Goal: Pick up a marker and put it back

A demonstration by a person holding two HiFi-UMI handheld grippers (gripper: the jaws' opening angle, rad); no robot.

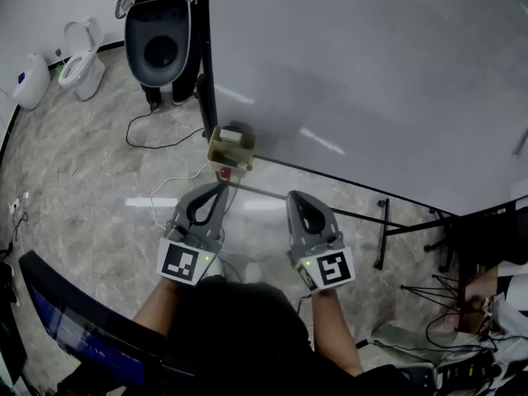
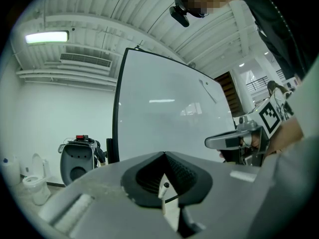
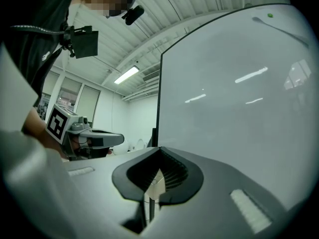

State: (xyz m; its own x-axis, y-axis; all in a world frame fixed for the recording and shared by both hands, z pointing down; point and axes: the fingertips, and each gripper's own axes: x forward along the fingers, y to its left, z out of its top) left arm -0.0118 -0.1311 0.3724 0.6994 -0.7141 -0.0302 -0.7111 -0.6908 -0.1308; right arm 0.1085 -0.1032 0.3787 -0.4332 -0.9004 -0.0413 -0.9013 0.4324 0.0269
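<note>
Grip is absent on the left: the left gripper [image 1: 219, 191] has its jaws pressed together on nothing, its tip near the small tray [image 1: 216, 153] at the lower corner of the whiteboard [image 1: 371, 81], probably where the marker is kept, though the white piece [image 1: 232, 136] in it and the red bit [image 1: 224, 172] beneath are too small to name. Further right, the right gripper [image 1: 295, 198] is likewise closed and empty, so no pick-up has begun.

A glossy white whiteboard with a black frame [image 1: 371, 81] is being shown over a pale grey, veined marble floor [image 1: 82, 163].
</note>
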